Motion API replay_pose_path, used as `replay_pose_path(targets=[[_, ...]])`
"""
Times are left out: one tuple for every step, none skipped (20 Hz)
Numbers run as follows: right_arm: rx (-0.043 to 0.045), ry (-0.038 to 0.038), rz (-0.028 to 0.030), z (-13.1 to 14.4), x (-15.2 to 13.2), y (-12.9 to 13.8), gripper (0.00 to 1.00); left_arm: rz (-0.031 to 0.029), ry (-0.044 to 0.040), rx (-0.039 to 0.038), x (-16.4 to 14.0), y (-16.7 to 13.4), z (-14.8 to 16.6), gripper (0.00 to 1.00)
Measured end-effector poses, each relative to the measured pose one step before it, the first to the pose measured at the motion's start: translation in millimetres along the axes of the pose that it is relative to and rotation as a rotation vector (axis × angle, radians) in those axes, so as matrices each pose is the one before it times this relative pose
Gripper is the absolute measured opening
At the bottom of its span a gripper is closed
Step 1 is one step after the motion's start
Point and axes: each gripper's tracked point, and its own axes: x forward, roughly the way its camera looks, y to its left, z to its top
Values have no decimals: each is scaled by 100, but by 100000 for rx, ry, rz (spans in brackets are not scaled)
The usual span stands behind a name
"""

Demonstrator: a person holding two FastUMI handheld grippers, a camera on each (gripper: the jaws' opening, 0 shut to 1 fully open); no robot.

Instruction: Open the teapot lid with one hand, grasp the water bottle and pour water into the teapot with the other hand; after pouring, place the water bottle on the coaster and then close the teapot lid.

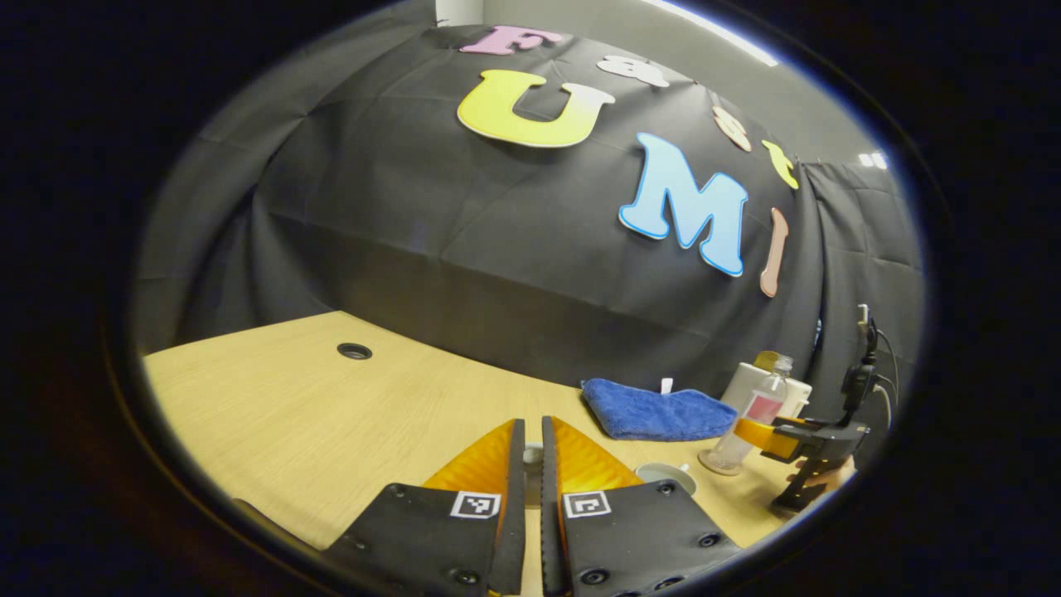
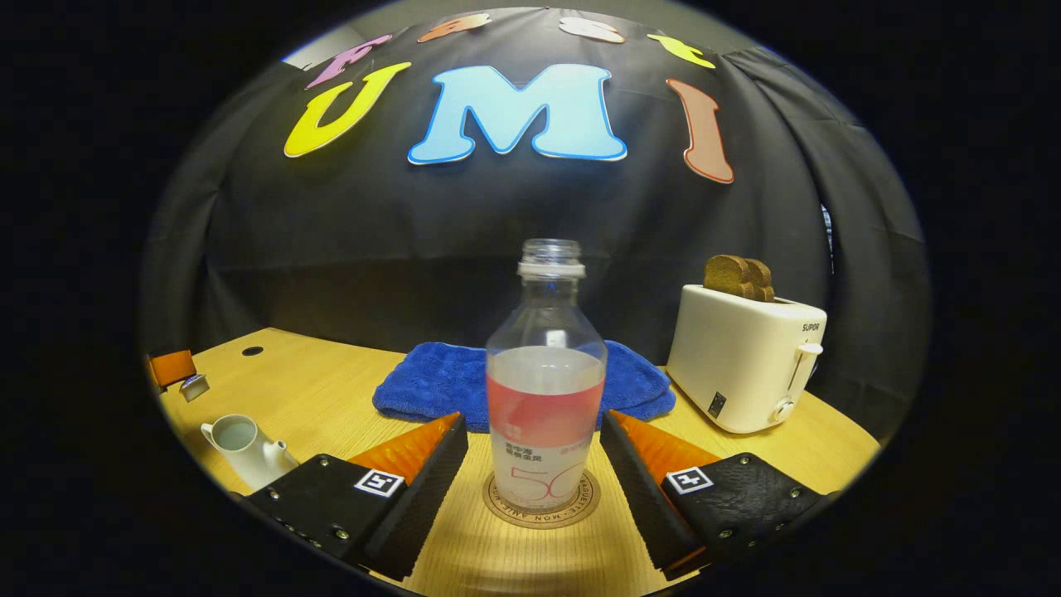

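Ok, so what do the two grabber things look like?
The left hand-held gripper and the right hand-held gripper look the same. Each has two long wedge-shaped fingers with ribbed inner faces. Each finger sits on a flat textured plate held by small screws, and every plate carries a square black-and-white marker like a tiny code.

One water bottle [image 2: 545, 390] stands on one round coaster [image 2: 543, 507]. Behind the bottle lies one blue towel [image 2: 439, 381]. To the right of the bottle sits one toaster [image 2: 746, 365], and two slices of bread [image 2: 738, 278] stick up from its top. To the left of the bottle, near the table's edge, stands one white teapot [image 2: 240, 444]. Far left of the bottle, one round hole [image 2: 252, 351] is cut in the one wooden table [image 2: 315, 390]. Two grippers are counted.
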Motion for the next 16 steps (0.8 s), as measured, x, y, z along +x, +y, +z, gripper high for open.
replay_pose_path(targets=[[218,-1168,-654,98,-730,-86,99,-151,-394,-210,-27,-77,42,14],[585,-1336,-703,221,-725,-260,99,-41,-518,-142,-122,13,74,14],[915,-1172,-564,109,-788,-97,99,-265,-493,-136,-21,-124,25,14],[1170,-889,-418,137,-892,-153,99,-178,13,-161,13,-33,-47,14],[1055,-1018,120,62,-822,-33,99,-532,-131,-111,-30,-99,-8,14],[583,-952,133,228,-818,-55,99,-266,-115,152,-105,-156,29,14],[-61,-694,-155,-22,-806,-103,99,-182,106,443,156,-333,-133,14],[-839,-451,60,102,-737,-55,99,-245,-198,579,-57,-227,89,14],[-1440,-635,68,-24,-789,-41,99,-229,68,628,-74,-319,-34,14],[-1505,-495,200,127,-670,13,99,-576,-598,-95,-96,-323,333,14],[-1436,-223,428,-135,-735,144,99,-978,-1459,-312,-197,-408,446,14],[-1390,-310,444,20,-633,173,99,-406,-1046,704,-213,-264,391,14],[-1216,-441,370,-151,-609,223,99,-69,-1161,1230,-138,-138,299,14],[-1224,-441,526,228,-541,774,99,-384,-1259,856,-117,-204,376,14],[-1256,-534,267,-72,-487,309,99,-751,-356,-20,-101,-447,190,14],[-1335,-392,146,-182,-418,330,99,-1295,77,-901,-27,-561,-50,14]])
